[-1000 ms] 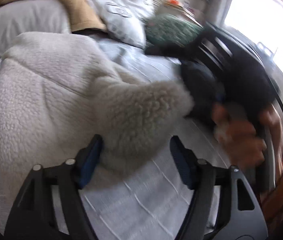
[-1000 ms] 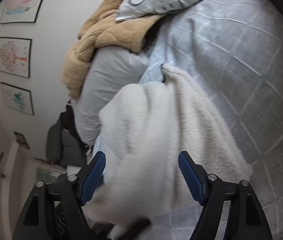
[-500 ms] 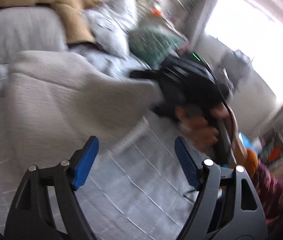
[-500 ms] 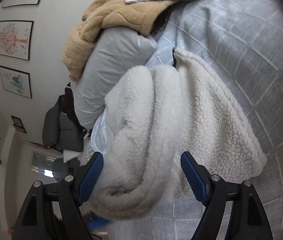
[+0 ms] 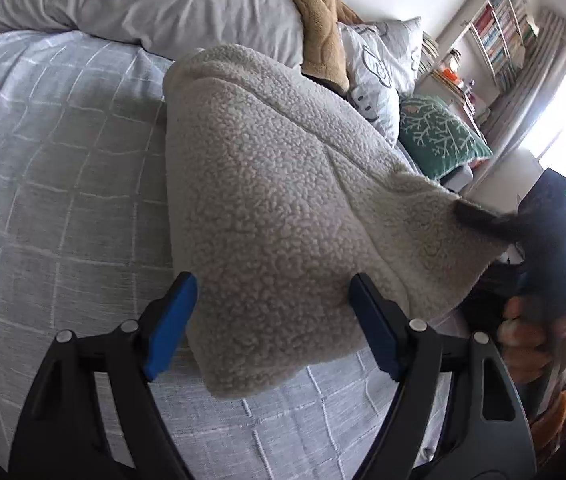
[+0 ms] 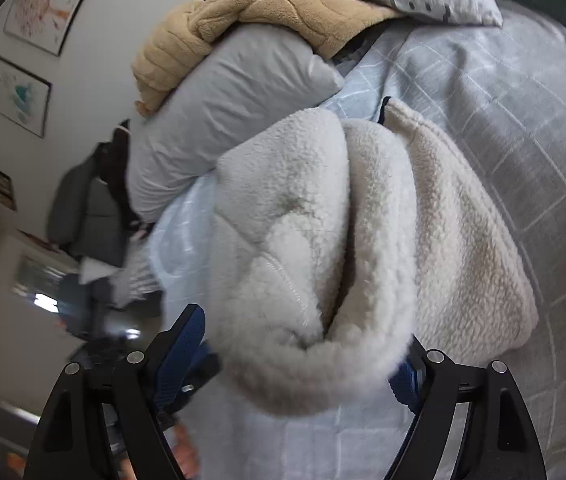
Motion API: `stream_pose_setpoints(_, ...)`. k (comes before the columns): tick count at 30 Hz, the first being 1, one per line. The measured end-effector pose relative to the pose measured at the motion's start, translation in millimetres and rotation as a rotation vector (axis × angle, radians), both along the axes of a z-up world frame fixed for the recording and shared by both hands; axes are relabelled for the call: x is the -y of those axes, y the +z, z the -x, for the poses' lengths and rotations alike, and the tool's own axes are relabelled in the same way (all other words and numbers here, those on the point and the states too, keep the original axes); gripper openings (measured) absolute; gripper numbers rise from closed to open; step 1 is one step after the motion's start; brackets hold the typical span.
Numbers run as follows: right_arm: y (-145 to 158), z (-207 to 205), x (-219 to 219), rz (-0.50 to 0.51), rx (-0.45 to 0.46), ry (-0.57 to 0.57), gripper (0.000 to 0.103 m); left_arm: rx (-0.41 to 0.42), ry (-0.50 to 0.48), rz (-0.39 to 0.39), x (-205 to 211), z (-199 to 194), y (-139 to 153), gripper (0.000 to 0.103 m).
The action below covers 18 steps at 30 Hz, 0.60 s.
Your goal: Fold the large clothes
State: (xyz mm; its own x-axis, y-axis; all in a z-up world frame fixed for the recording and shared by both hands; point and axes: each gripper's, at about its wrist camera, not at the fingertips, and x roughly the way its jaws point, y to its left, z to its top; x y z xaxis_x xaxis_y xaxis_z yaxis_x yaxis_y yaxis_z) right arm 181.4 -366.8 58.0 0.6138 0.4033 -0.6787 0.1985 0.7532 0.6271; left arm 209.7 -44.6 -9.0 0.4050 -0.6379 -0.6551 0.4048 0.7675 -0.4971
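Note:
A cream fleece garment [image 5: 267,200] lies folded on the grey checked bedspread [image 5: 51,184]. My left gripper [image 5: 273,322] is open, its blue pads either side of the garment's near corner, not closed on it. The right gripper [image 5: 483,222] shows dark at the garment's far right edge in the left wrist view. In the right wrist view the fleece garment [image 6: 323,248] bulges thick between the wide-open fingers of my right gripper [image 6: 299,356]; the right pad is partly hidden by fleece.
White pillows [image 5: 155,4], a tan blanket [image 5: 315,12], a printed pillow [image 5: 379,68] and a green cushion [image 5: 439,136] lie at the bed's head. Bookshelves [image 5: 499,28] and a bright window stand right. Framed pictures [image 6: 47,8] hang on the wall.
The left gripper has swung back over the garment's near corner. The right gripper has closed in on the garment's thick folded end, which now fills the space between its fingers.

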Motion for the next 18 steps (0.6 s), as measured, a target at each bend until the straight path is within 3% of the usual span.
stream_pose_setpoints(1, -4, -3, -3, 0.058, 0.008, -0.027, 0.064, 0.003, 0.014, 0.000, -1, 0, 2, 0.079)
stream_pose_setpoints(2, -10, -6, -5, 0.101, 0.010, -0.047, 0.045, 0.014, 0.031, -0.001, -5, -1, 5, 0.079)
stream_pose_setpoints(3, -13, -7, -5, 0.107, 0.007, -0.054, 0.038, 0.028, 0.042, -0.001, -4, -2, 9, 0.079)
stream_pose_setpoints(5, -3, -5, -5, 0.111, 0.053, -0.063, 0.033, 0.057, 0.067, 0.014, -5, -5, 18, 0.079)
stream_pose_setpoints(8, 42, 9, -9, 0.116, 0.214, -0.029, 0.030, 0.087, 0.083, 0.049, -1, -6, 26, 0.079)
stream_pose_setpoints(11, 65, 26, 11, 0.113, 0.304, -0.088, 0.030, 0.075, 0.051, 0.081, 10, -6, 22, 0.082)
stream_pose_setpoints(14, 42, 37, 60, 0.084, 0.235, -0.192, 0.031, 0.051, 0.011, 0.068, 27, -7, 11, 0.084)
stream_pose_setpoints(16, -2, 34, 85, 0.107, 0.066, -0.224, 0.035, 0.011, -0.009, 0.060, 37, -11, 1, 0.087)
stream_pose_setpoints(17, -26, 32, 93, 0.090, -0.030, -0.229, 0.040, -0.029, -0.018, 0.064, 42, -15, -8, 0.090)
stream_pose_setpoints(18, -49, 31, 100, 0.059, -0.100, -0.229, 0.054, -0.047, -0.017, 0.075, 43, -16, -12, 0.092)
